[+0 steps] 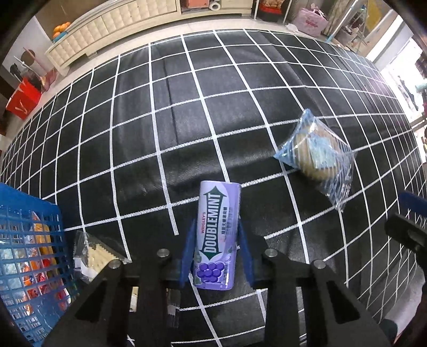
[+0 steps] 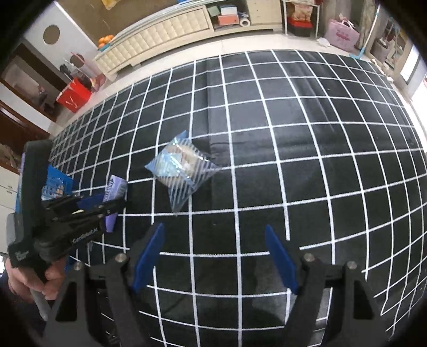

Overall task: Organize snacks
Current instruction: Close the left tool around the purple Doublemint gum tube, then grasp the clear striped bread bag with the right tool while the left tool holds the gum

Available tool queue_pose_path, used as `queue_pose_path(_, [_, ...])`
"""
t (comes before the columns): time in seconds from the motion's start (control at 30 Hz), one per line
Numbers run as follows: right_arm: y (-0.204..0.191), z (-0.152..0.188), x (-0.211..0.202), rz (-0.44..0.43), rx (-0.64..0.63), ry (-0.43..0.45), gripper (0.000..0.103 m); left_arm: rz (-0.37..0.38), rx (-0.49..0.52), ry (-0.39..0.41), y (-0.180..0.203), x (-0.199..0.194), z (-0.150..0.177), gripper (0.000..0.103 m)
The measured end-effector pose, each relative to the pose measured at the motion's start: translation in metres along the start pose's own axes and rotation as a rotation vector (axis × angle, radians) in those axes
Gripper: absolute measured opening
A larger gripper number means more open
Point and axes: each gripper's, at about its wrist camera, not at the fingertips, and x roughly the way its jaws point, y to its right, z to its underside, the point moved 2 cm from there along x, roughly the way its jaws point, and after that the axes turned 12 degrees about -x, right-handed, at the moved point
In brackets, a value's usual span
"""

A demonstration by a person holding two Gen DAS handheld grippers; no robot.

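A purple Doublemint gum container (image 1: pixel 216 235) lies on the black grid tablecloth (image 1: pixel 186 120), and my left gripper (image 1: pixel 216 224) is shut on it, a blue pad against each long side. From the right wrist view the left gripper (image 2: pixel 114 206) shows at the left with the purple container (image 2: pixel 117 186) in it. A clear blue-striped cookie packet (image 1: pixel 317 157) lies to the right, apart from it. My right gripper (image 2: pixel 213 229) stands open over bare cloth, just short of the cookie packet (image 2: pixel 184 170), with nothing between its fingers.
A blue plastic basket (image 1: pixel 29 211) holding several wrapped snacks stands at the left. A clear packet of pale crackers (image 1: pixel 90 256) lies beside it. Past the table's far edge are the floor, a cream cabinet (image 1: pixel 112 24) and a red bag (image 1: pixel 22 101).
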Motion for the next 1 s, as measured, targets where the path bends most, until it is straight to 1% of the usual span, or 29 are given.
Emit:
queue_pose_path(0.07, [-0.004, -0.004, 0.001, 0.016, -0.021, -0.002, 0.080, 0.002, -0.007, 0.014, -0.002, -0.003, 0.006, 0.029])
queue_pose_path(0.13, [-0.008, -0.008, 0.001, 0.021, -0.036, 0.003, 0.080, 0.008, -0.019, 0.034, 0.000, -0.014, 0.026, 0.029])
queue_pose_path(0.27, [-0.017, -0.018, 0.002, 0.041, -0.079, 0.004, 0.080, -0.007, -0.018, 0.096, -0.005, -0.036, 0.030, 0.029])
queue_pose_path(0.37, [-0.025, -0.029, 0.007, 0.049, -0.112, 0.011, 0.080, -0.016, -0.026, 0.122, -0.010, -0.048, 0.028, 0.029])
queue_pose_path(0.43, [-0.032, -0.036, 0.014, 0.040, -0.140, 0.019, 0.080, -0.017, -0.034, 0.133, -0.013, -0.051, 0.026, 0.029])
queue_pose_path(0.6, [-0.048, -0.055, 0.038, 0.031, -0.225, -0.012, 0.080, -0.013, -0.073, 0.143, -0.024, -0.048, 0.015, 0.029])
queue_pose_path(0.73, [-0.051, -0.069, 0.054, 0.060, -0.276, -0.018, 0.080, 0.004, -0.108, 0.125, -0.032, -0.038, 0.001, 0.029])
queue_pose_path(0.77, [-0.052, -0.071, 0.058, 0.056, -0.293, -0.026, 0.080, 0.000, -0.112, 0.126, -0.032, -0.037, 0.000, 0.029])
queue_pose_path(0.87, [-0.053, -0.075, 0.066, 0.065, -0.334, -0.022, 0.080, -0.045, -0.093, 0.139, -0.030, -0.034, -0.001, 0.029])
queue_pose_path(0.97, [-0.050, -0.073, 0.071, 0.084, -0.381, -0.043, 0.080, -0.055, -0.076, 0.133, -0.025, -0.029, 0.000, 0.029])
queue_pose_path(1.0, [-0.049, -0.072, 0.072, 0.092, -0.389, -0.044, 0.076, -0.056, -0.076, 0.133, -0.024, -0.028, 0.000, 0.029])
